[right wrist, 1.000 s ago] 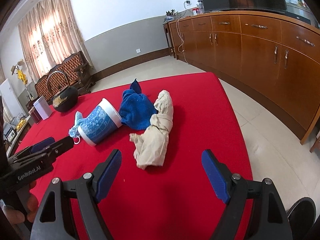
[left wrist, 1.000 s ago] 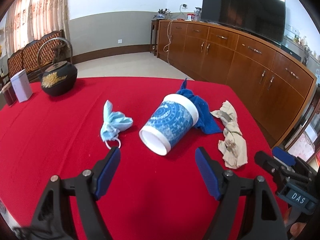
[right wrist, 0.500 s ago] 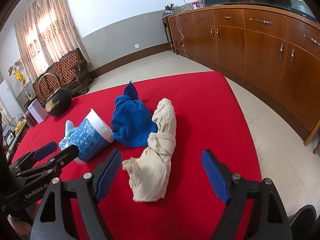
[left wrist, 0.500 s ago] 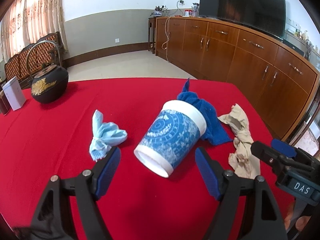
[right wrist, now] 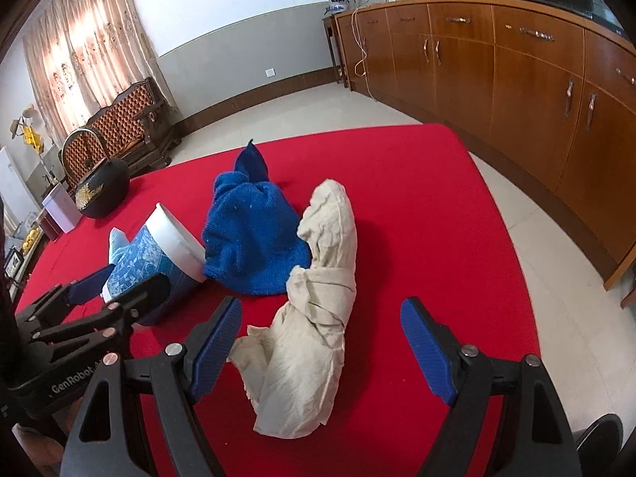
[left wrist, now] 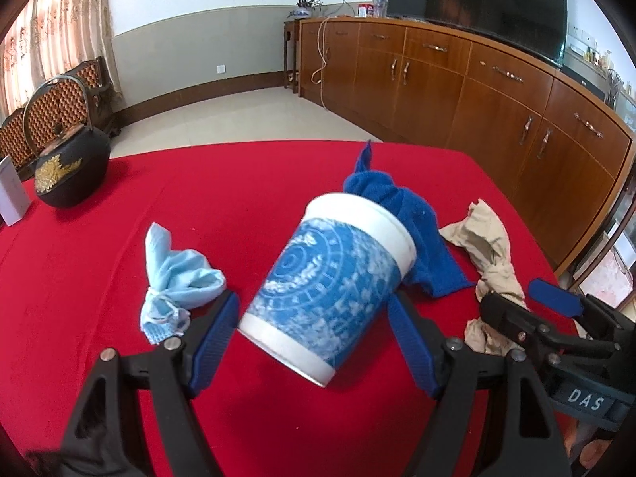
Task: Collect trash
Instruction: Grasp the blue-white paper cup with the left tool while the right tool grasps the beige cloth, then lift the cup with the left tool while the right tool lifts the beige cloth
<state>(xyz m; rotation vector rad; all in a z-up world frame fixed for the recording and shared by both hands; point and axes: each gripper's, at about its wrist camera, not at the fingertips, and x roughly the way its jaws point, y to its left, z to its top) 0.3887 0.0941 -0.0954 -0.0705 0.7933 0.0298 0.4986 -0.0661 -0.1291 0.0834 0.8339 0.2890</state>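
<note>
Open and empty, the left gripper [left wrist: 312,342] straddles a tipped blue-patterned paper cup [left wrist: 326,286] on the red tablecloth [left wrist: 99,258]; the right gripper [right wrist: 324,351], equally wide, frames a beige rag [right wrist: 314,330] (squeeze gently, or the cup may crumple).

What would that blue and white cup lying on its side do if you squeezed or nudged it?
The cup looks like thin paper, so it is probably light and would dent under a hard squeeze. Lying on its side on the red tablecloth, it could roll in a curve when nudged.
</note>
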